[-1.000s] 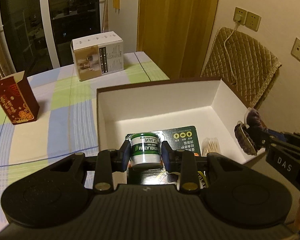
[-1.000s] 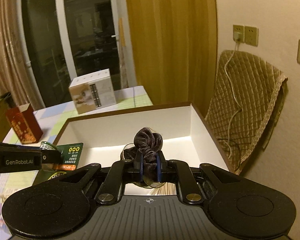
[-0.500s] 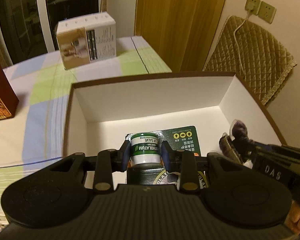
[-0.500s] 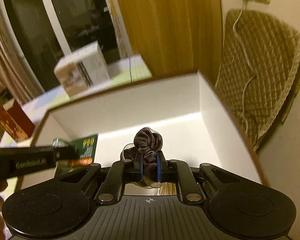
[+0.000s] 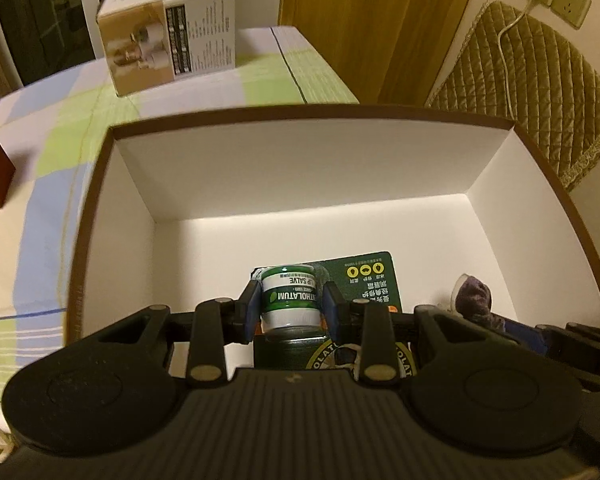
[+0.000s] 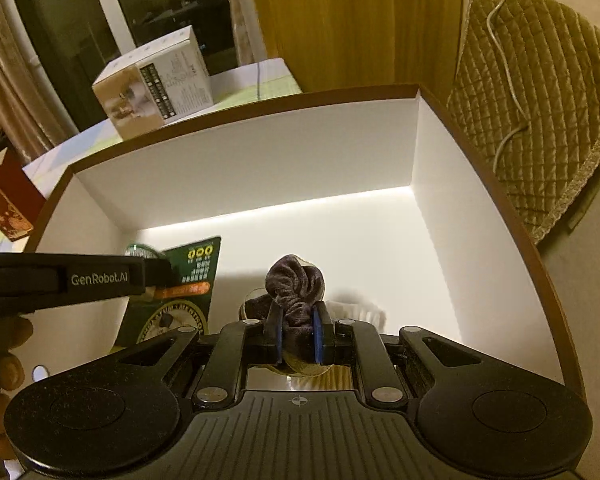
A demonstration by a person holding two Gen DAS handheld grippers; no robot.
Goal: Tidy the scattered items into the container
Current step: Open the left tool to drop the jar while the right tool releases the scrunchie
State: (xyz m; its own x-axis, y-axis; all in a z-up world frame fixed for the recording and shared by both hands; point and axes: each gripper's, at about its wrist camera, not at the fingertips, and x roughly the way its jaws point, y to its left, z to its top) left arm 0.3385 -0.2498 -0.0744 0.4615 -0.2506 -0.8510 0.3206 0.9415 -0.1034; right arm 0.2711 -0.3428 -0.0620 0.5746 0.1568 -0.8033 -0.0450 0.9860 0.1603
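Both loads are already over the white box (image 5: 284, 168). The left tool (image 5: 287, 309) is clamped on the lip salve jar (image 5: 287, 298), the right tool (image 6: 297, 334) on a purple scrunchie (image 6: 294, 280). Each is probably best lowered near the box floor before being let go, so nothing bounces out.

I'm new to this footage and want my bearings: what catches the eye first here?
The big white box with a brown rim fills both views. Over it, the left gripper has its jaws clamped on a small green-and-white jar, held above a green card on the box floor. Beside it, the right gripper pinches a dark purple scrunchie.
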